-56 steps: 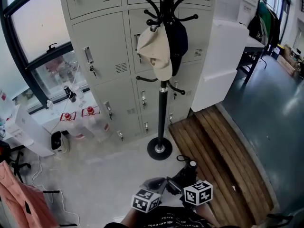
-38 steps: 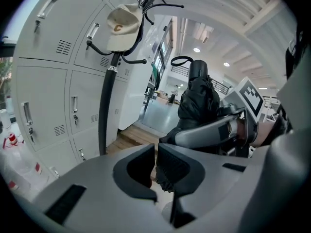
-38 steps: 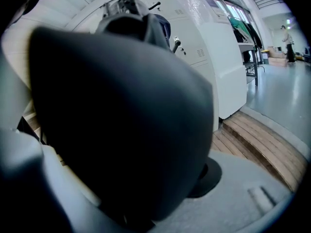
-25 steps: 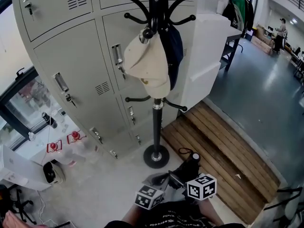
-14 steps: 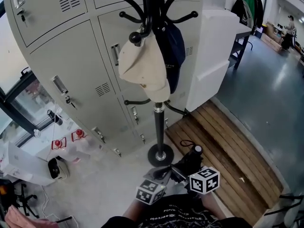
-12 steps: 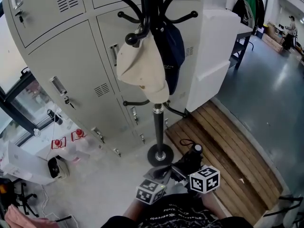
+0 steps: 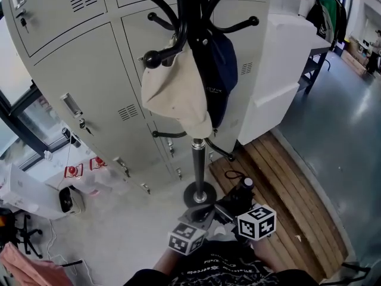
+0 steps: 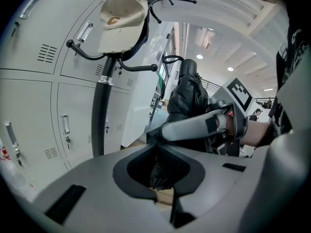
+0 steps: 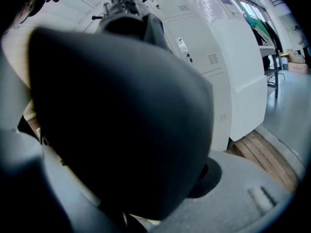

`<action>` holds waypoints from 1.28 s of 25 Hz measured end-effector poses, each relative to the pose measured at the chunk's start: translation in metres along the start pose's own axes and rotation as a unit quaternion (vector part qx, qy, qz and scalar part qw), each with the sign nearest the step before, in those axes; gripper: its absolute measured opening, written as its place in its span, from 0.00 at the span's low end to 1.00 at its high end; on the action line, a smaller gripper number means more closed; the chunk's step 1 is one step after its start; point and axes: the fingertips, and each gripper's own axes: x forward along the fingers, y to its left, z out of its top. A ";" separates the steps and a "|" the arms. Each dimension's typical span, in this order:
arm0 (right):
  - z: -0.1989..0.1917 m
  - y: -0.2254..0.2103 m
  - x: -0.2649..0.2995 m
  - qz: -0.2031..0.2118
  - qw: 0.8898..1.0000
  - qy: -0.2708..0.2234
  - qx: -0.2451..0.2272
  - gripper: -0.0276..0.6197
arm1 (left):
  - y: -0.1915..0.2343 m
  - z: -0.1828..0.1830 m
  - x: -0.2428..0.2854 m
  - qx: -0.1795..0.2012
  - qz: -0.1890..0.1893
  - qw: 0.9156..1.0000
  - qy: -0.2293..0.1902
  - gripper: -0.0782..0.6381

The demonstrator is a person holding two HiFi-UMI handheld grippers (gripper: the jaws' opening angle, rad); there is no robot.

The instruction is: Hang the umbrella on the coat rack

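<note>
The black coat rack (image 7: 198, 154) stands before me, a cream cap (image 7: 175, 94) and a navy cap (image 7: 221, 70) on its upper hooks. A folded black umbrella (image 7: 241, 195) points toward the rack's base, handle and strap loop foremost. My right gripper (image 7: 229, 210) is shut around its thick body, which fills the right gripper view as the umbrella (image 9: 121, 115). My left gripper (image 7: 205, 213) sits just left of it. In the left gripper view its jaws (image 8: 163, 171) pinch black umbrella fabric, with the umbrella (image 8: 187, 98) and rack pole (image 8: 101, 110) beyond.
Grey lockers (image 7: 89, 88) stand right behind the rack. A white cabinet (image 7: 280, 64) is to the right, a slatted wooden platform (image 7: 286, 183) on the floor below it. Red-capped bottles (image 7: 80, 171) and a white device (image 7: 65, 200) lie at the left.
Both grippers have carried the umbrella closer to the rack's base and slightly up. The rack and caps loom larger. The grips look unchanged.
</note>
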 end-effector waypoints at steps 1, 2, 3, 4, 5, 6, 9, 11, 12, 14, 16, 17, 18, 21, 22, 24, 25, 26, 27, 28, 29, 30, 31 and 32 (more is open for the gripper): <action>0.005 -0.002 0.001 0.003 1.000 -0.001 -0.005 0.50 | 0.002 0.004 0.002 -0.003 0.003 1.000 -0.005 0.15; 0.010 -0.003 0.002 0.007 1.000 -0.003 -0.010 0.50 | 0.004 0.007 0.004 -0.006 0.006 1.000 -0.008 0.15; 0.014 -0.004 0.003 0.010 1.000 -0.005 -0.013 0.50 | 0.007 0.009 0.006 -0.009 0.009 1.000 -0.010 0.15; 0.017 -0.006 0.005 0.013 1.000 -0.006 -0.015 0.50 | 0.008 0.011 0.008 -0.010 0.013 1.000 -0.011 0.15; 0.019 -0.008 0.005 0.017 1.000 -0.007 -0.016 0.50 | 0.009 0.012 0.010 -0.009 0.017 1.000 -0.012 0.15; 0.021 -0.010 0.006 0.020 1.000 -0.007 -0.016 0.50 | 0.010 0.013 0.012 -0.008 0.021 1.000 -0.014 0.15; 0.027 -0.015 0.009 0.033 0.999 -0.008 -0.015 0.50 | 0.014 0.020 0.018 -0.009 0.032 0.999 -0.021 0.15; 0.031 -0.018 0.010 0.044 0.999 -0.006 -0.016 0.50 | 0.015 0.023 0.020 -0.014 0.038 0.999 -0.027 0.15; 0.032 -0.019 0.011 0.050 0.999 -0.004 -0.017 0.50 | 0.015 0.023 0.022 -0.017 0.040 0.999 -0.029 0.15; 0.033 -0.020 0.014 0.062 0.998 0.001 -0.021 0.50 | 0.017 0.024 0.023 -0.023 0.047 0.998 -0.029 0.15; 0.032 -0.022 0.017 0.072 0.997 0.007 -0.020 0.50 | 0.020 0.023 0.026 -0.025 0.055 0.998 -0.029 0.15; 0.032 -0.023 0.018 0.077 0.997 0.011 -0.018 0.50 | 0.021 0.023 0.028 -0.025 0.059 0.997 -0.031 0.15; 0.031 -0.025 0.019 0.082 0.996 0.014 -0.017 0.50 | 0.022 0.024 0.030 -0.025 0.062 0.997 -0.031 0.15; 0.030 -0.026 0.022 0.093 0.995 0.021 -0.018 0.50 | 0.023 0.026 0.033 -0.024 0.067 0.997 -0.025 0.15; 0.030 -0.027 0.022 0.096 0.995 0.024 -0.019 0.50 | 0.023 0.025 0.034 -0.023 0.068 0.997 -0.023 0.15; 0.028 -0.029 0.023 0.100 0.994 0.029 -0.015 0.50 | 0.023 0.024 0.036 -0.023 0.071 0.997 -0.019 0.15; 0.027 -0.029 0.024 0.103 0.994 0.031 -0.011 0.50 | 0.023 0.023 0.036 -0.024 0.072 0.997 -0.018 0.15; 0.025 -0.030 0.024 0.106 0.994 0.034 -0.009 0.50 | 0.024 0.022 0.037 -0.026 0.072 0.997 -0.017 0.15; 0.024 -0.030 0.025 0.107 0.994 0.036 -0.007 0.50 | 0.024 0.021 0.037 -0.027 0.073 0.997 -0.015 0.15; 0.022 -0.030 0.026 0.109 0.993 0.039 -0.007 0.50 | 0.025 0.020 0.038 -0.028 0.074 0.997 -0.014 0.15; 0.021 -0.030 0.026 0.110 0.993 0.042 -0.007 0.50 | 0.025 0.019 0.038 -0.028 0.075 0.997 -0.012 0.15; 0.020 -0.030 0.027 0.111 0.993 0.044 -0.007 0.50 | 0.026 0.018 0.038 -0.028 0.077 0.997 -0.011 0.15; 0.019 -0.030 0.028 0.112 0.993 0.046 -0.006 0.50 | 0.026 0.018 0.038 -0.028 0.078 0.996 -0.010 0.15; 0.018 -0.030 0.028 0.113 0.992 0.047 -0.004 0.50 | 0.027 0.017 0.038 -0.030 0.079 0.996 -0.010 0.15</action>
